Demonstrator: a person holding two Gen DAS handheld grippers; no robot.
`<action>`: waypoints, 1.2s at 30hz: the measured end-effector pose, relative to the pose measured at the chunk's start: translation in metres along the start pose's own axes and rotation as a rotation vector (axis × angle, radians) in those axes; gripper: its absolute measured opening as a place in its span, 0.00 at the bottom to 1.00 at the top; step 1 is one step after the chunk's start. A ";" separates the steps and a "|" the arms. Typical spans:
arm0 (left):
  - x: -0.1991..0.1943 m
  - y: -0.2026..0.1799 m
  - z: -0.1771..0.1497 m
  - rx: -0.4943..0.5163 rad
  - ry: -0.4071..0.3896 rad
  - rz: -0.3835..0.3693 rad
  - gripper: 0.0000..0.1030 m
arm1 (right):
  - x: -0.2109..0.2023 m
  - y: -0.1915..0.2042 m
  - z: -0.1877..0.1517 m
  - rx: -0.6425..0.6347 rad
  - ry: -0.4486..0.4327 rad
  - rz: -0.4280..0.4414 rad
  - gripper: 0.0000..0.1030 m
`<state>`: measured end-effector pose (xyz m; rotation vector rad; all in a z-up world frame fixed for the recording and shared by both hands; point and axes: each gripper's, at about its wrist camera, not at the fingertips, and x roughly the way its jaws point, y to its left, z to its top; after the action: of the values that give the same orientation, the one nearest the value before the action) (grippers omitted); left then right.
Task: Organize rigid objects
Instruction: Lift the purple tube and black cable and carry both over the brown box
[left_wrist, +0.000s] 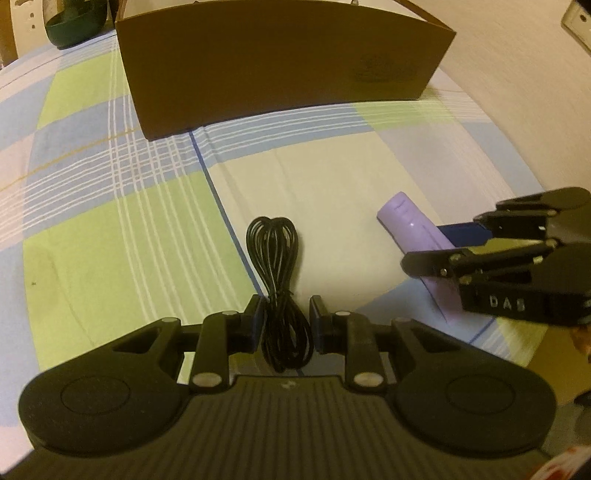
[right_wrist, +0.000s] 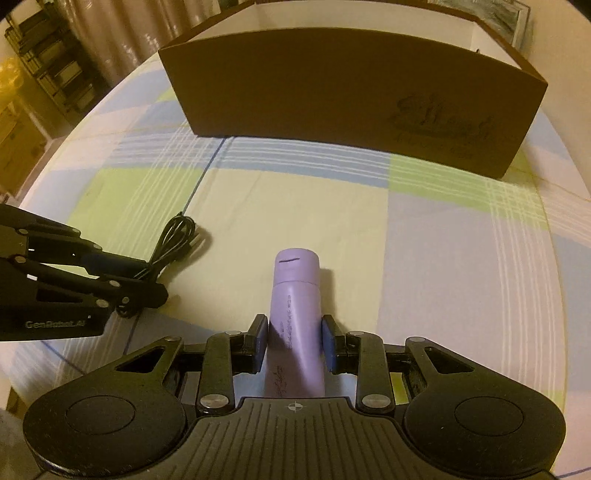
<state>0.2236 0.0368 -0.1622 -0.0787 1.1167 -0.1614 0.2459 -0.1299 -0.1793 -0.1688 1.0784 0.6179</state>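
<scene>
left gripper (left_wrist: 286, 317) pinches the coiled black cable (left_wrist: 279, 288); right gripper (right_wrist: 293, 341) clamps the purple tube (right_wrist: 295, 314); both low over the checked cloth (left_wrist: 110, 221), short of the cardboard box (right_wrist: 351, 92); trailing loops could snag its wall; the tube might slip.

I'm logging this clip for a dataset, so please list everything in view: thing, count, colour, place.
cardboard box: one, brown, open top, far end of the cloth
checked cloth: one, green, blue and cream, covering the surface
cable bundle: one, black, coiled, between the left gripper's pads
tube: one, lilac, capped, between the right gripper's pads
bowl: one, dark green, far left corner
left gripper: one, black, blue pads, closed on the cable bundle
right gripper: one, black, blue pads, closed on the tube
</scene>
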 end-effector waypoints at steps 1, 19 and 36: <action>0.001 -0.001 0.001 -0.002 -0.002 0.004 0.22 | 0.000 0.000 -0.001 0.004 -0.005 -0.004 0.30; 0.009 -0.021 0.011 0.036 -0.003 0.049 0.19 | 0.011 0.014 -0.003 -0.058 -0.041 -0.087 0.31; 0.007 -0.018 0.013 0.020 -0.005 0.049 0.12 | 0.009 0.008 -0.003 -0.028 -0.044 -0.056 0.30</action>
<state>0.2371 0.0172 -0.1600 -0.0342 1.1110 -0.1285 0.2414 -0.1211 -0.1869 -0.2079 1.0192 0.5844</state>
